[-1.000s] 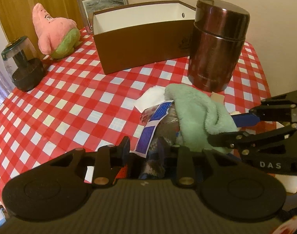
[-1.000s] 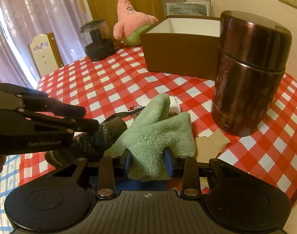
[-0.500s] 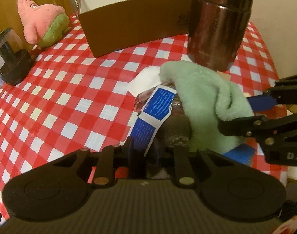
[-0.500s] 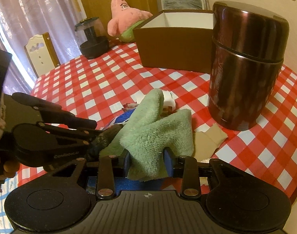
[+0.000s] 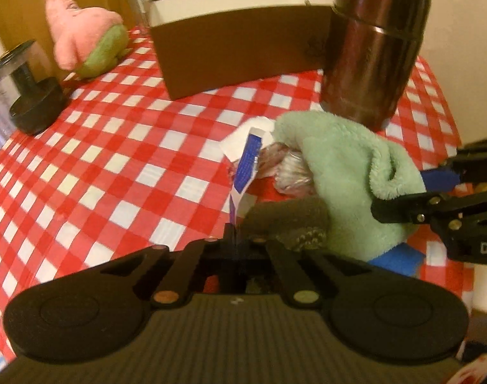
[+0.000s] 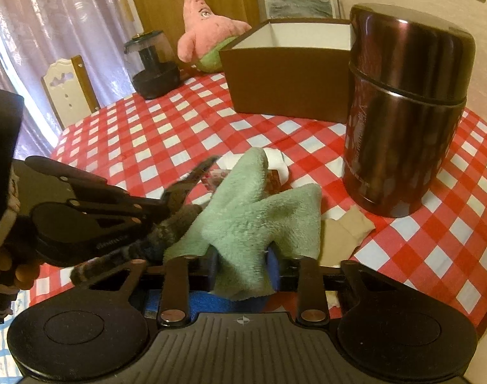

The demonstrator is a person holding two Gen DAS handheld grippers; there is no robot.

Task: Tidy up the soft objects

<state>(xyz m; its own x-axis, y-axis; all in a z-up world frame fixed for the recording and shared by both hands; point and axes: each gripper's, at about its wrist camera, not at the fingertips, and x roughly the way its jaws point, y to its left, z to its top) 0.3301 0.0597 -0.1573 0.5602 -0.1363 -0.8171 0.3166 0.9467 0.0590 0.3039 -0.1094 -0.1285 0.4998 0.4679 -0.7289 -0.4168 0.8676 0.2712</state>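
Observation:
A pale green fleece cloth (image 6: 259,211) lies bunched on the red checked tablecloth (image 5: 115,166). My right gripper (image 6: 242,267) has it between its blue pads, and the jaws are closing and squeezing the fold. A dark knitted sock (image 5: 288,220) lies beside the cloth, partly under it. My left gripper (image 5: 233,238) is shut on a blue-and-white paper label (image 5: 248,163), which stands on edge above its tips. Crumpled clear wrapping (image 5: 285,166) sits behind the label. In the left wrist view the right gripper (image 5: 413,192) reaches in from the right.
An open brown box (image 5: 243,51) stands at the back, with a tall brown metal jar (image 6: 403,112) to its right, close behind the cloth. A pink star plush (image 5: 83,41) and a black-based clear container (image 5: 28,96) sit at the far left. A tan scrap (image 6: 345,233) lies by the jar.
The left jaws have closed onto the label, which went from lying flat to standing on edge. The right jaws have narrowed on the green cloth.

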